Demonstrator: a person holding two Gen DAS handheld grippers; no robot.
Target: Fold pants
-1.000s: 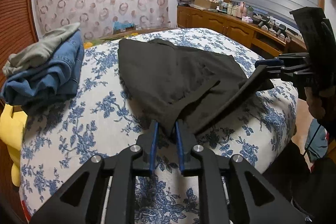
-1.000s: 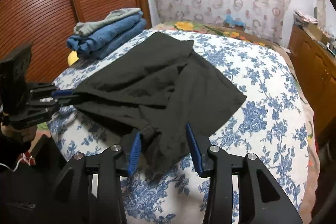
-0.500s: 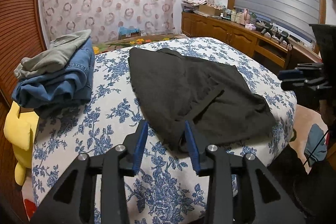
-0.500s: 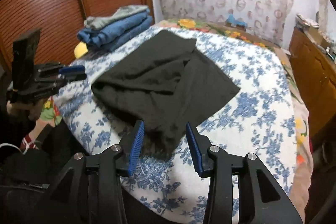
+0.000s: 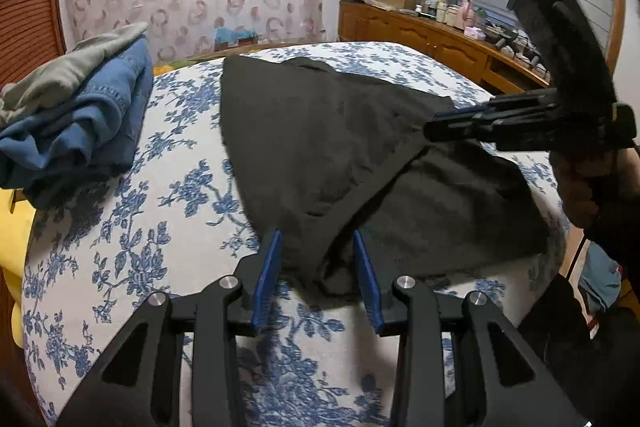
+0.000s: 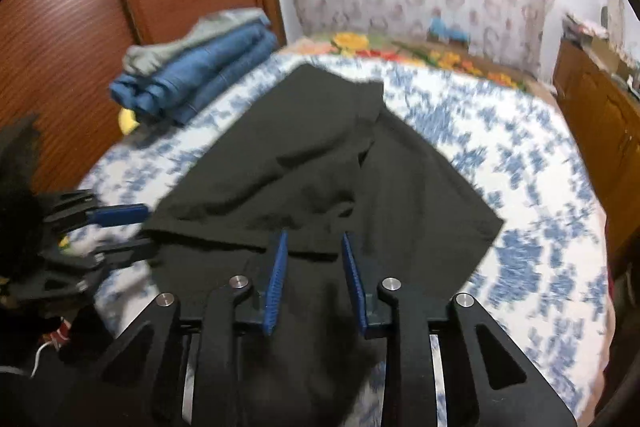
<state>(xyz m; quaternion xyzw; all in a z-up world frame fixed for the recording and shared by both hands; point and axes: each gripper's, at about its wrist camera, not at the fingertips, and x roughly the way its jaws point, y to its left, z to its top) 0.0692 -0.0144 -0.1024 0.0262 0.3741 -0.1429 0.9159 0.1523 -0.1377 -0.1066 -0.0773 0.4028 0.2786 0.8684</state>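
Black pants (image 5: 320, 147) lie spread on the floral bed cover (image 5: 120, 227), with one flap folded over the rest. My left gripper (image 5: 316, 239) stands open at the near corner. A bunch of black cloth sits between its blue pads (image 5: 268, 275) with gaps on both sides. In the right wrist view the pants (image 6: 320, 155) are blurred. My right gripper (image 6: 314, 239) hovers over their near edge. Its jaws are closing, with cloth between and under the pads, and no press shows. Each gripper appears in the other's view: the right gripper (image 5: 432, 125) and the left gripper (image 6: 140, 231).
A stack of folded blue jeans with a grey garment on top (image 5: 80, 115) lies at the bed's far left. A wooden cabinet (image 5: 420, 31) with clutter runs along the right wall. A louvred wooden door (image 6: 80, 27) stands to the left. Something yellow (image 5: 12, 227) sits beside the bed.
The left gripper let go of the near corner and opened. Both grippers drew back, leaving the pants flat, then came in again. The right gripper's jaws now stand narrower.
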